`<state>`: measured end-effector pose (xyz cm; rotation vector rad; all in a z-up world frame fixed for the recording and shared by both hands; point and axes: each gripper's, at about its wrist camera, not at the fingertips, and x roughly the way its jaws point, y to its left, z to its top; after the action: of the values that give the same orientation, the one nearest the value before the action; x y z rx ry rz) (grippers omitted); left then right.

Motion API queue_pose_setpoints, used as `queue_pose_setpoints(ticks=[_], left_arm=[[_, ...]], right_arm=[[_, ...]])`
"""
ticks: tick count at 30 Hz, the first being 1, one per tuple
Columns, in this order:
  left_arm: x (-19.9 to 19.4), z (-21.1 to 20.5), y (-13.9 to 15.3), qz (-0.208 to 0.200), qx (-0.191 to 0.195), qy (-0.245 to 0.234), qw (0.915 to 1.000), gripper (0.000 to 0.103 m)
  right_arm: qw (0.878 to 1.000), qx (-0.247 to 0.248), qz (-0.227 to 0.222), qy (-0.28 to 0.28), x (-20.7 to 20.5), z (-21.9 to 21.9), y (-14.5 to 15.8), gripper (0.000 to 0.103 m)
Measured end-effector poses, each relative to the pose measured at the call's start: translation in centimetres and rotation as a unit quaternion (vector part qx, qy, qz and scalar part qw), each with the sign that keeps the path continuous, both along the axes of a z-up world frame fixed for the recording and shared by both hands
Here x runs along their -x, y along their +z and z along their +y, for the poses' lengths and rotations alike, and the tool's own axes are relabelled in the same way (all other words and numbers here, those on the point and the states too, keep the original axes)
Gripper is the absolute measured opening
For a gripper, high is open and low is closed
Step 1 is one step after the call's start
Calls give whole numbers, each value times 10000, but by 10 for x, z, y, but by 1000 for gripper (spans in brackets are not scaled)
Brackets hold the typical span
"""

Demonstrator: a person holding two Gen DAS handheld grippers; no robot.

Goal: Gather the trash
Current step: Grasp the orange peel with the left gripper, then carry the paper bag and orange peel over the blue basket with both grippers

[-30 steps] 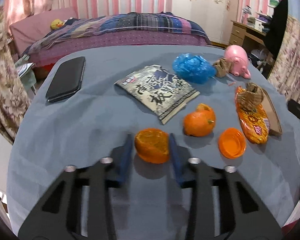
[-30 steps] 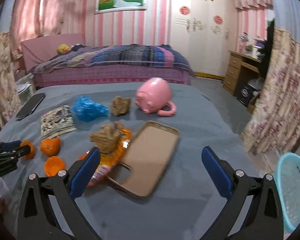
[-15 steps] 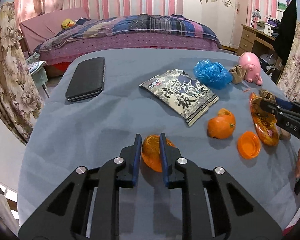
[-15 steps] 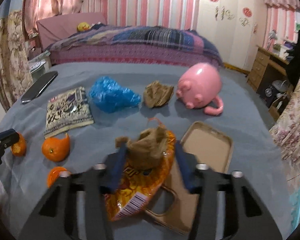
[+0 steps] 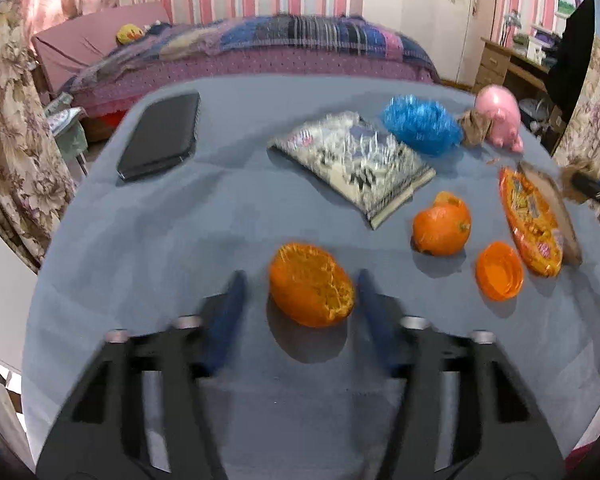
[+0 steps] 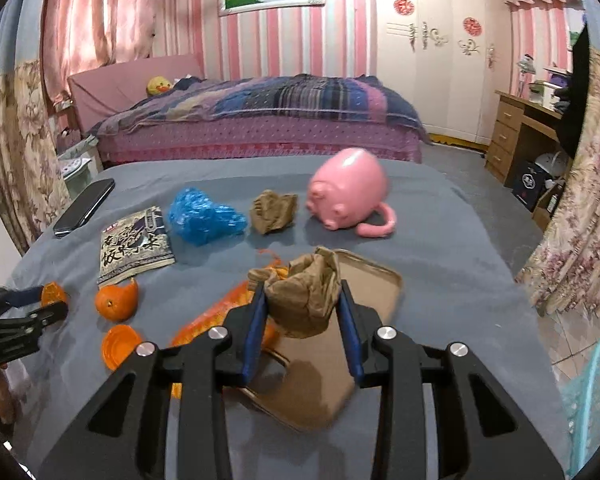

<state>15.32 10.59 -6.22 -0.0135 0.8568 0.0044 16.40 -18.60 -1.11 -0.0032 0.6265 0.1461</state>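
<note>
Phone far left on table, snack packet centre, 2 peels before it, piggy bank behind right

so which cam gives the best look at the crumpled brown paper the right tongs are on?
Right wrist. The crumpled brown paper sits centred and sharp between the right tongs, shut on it. Left wrist shows only a blurred brown scrap at the far right edge, mostly hidden by the tongs.
</note>
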Motion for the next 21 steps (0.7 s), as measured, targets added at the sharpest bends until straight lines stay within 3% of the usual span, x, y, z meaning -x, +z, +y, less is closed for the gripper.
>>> queue_pose_setpoints(ticks=[3, 9, 15, 21], left_arm=[[3, -1, 4, -58, -4, 38, 10000, 29], [11, -23, 33, -364, -116, 71, 9992, 28], [19, -73, 78, -914, -212, -11, 9956, 28], [20, -127, 96, -1086, -60, -292, 9936, 28]], right_arm=[[9998, -94, -91, -122, 13, -19, 7, 35], [9982, -237, -387, -403, 42, -62, 28, 35], [9950, -234, -654, -714, 70, -104, 46, 35], [9912, -48, -835, -1024, 100, -148, 62, 35]])
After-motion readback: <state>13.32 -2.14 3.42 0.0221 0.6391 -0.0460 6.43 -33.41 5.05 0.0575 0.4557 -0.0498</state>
